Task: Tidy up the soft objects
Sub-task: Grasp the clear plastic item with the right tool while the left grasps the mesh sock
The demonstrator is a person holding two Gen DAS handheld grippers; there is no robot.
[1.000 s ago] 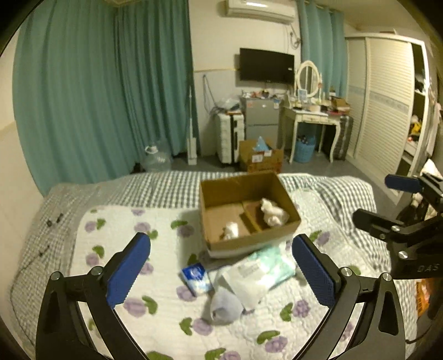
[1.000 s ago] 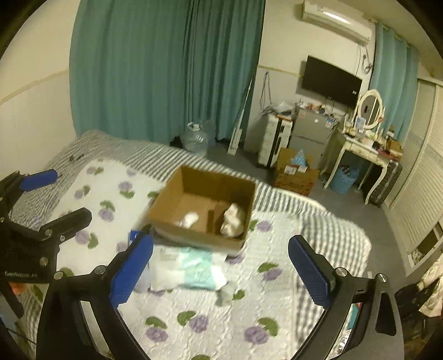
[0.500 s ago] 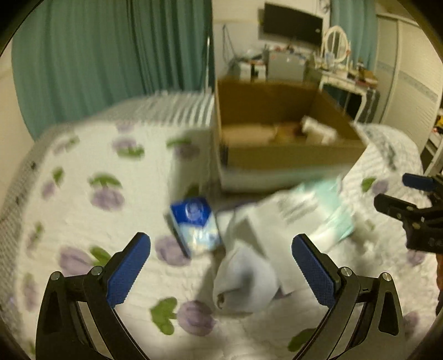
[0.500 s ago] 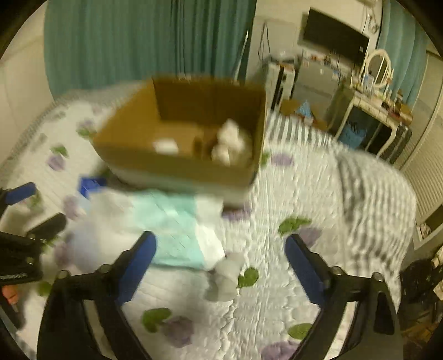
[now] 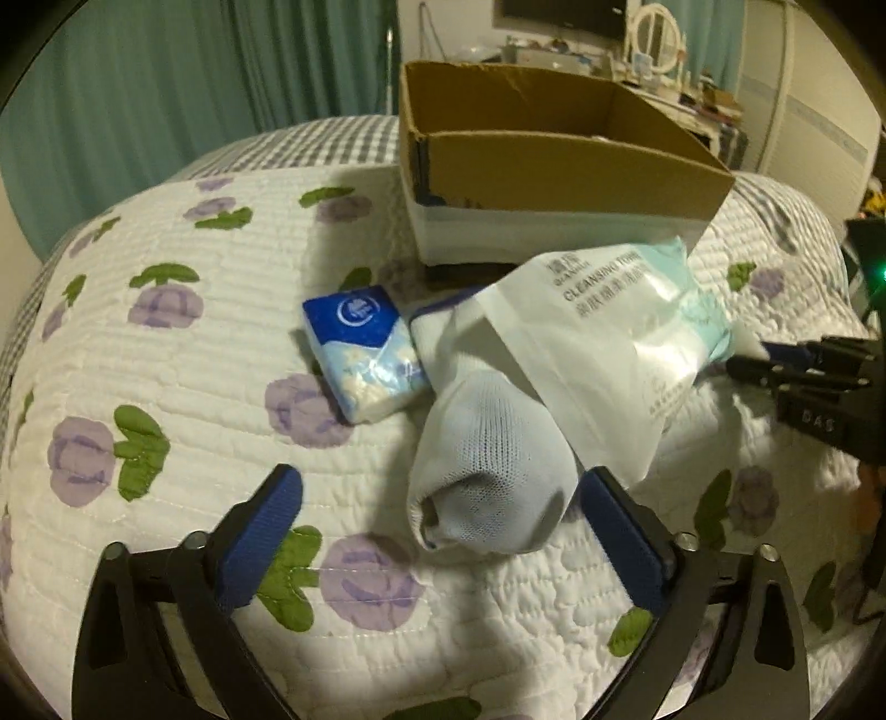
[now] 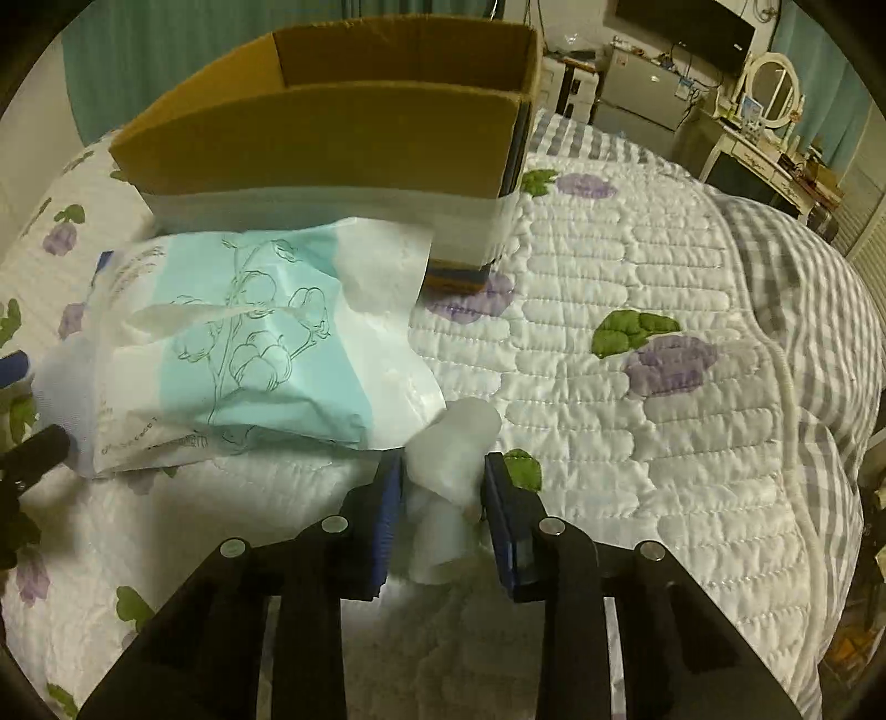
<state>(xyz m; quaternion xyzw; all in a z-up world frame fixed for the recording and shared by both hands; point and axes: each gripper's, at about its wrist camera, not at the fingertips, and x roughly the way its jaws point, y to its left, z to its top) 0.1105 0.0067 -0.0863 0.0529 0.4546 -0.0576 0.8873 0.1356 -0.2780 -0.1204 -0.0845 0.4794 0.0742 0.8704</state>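
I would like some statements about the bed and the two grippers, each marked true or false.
1. The right gripper is closed on a white soft wad. True.
2. The left gripper clamps the blue tissue pack. False: its jaws are wide apart, beside the white sock.
3. The cleansing towel pack lies inside the cardboard box. False: it lies on the quilt before the box.
4. The sock touches the towel pack. True.

- Teal curtains (image 5: 183,94) hung across the far wall behind the bed.
- The bed carried a white quilt (image 6: 609,343) printed with purple flowers, over a grey checked cover (image 6: 803,310).
- A white dressing table (image 6: 758,149) with an oval mirror (image 6: 772,88) stood beside a dark wall-mounted screen (image 6: 686,22).
- The light was dim and yellowish.
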